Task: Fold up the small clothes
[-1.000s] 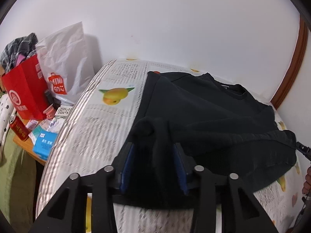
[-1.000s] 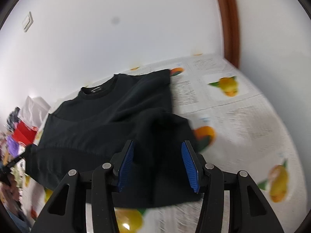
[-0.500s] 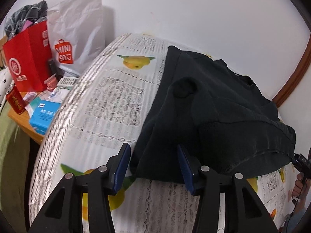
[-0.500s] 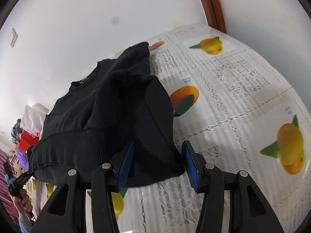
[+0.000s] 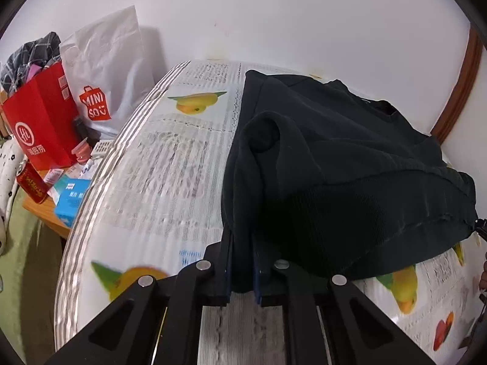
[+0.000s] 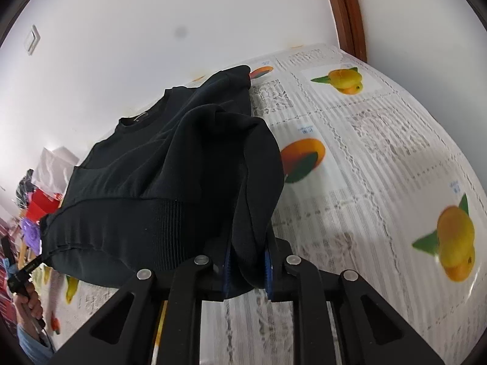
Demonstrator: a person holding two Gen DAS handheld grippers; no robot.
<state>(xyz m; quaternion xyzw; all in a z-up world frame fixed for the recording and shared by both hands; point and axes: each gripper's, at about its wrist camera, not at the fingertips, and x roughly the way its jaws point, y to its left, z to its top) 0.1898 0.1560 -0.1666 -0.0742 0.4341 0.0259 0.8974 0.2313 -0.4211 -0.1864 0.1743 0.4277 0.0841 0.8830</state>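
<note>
A black sweater (image 5: 334,158) lies on the table's fruit-print cloth (image 5: 170,170), collar toward the wall and sleeves folded in over its body. My left gripper (image 5: 241,243) is shut on the near left corner of its ribbed hem, and fabric bunches up between the blue pads. In the right wrist view the same sweater (image 6: 170,164) fills the left half. My right gripper (image 6: 247,255) is at the near right hem corner. Its jaws are closing, and the blue pads press on a thick fold of the fabric. The hem hangs stretched between the two grippers.
Left of the table, a low wooden stand holds a red paper bag (image 5: 39,121), a white shopping bag (image 5: 106,70), a red can (image 5: 30,182) and a blue box (image 5: 71,197). A brown door frame (image 6: 344,9) rises at the back. A hand (image 6: 27,301) shows at the lower left.
Both grippers came down to the sweater's near hem and closed on its corners. Half a second ago both stood open around the fabric.
</note>
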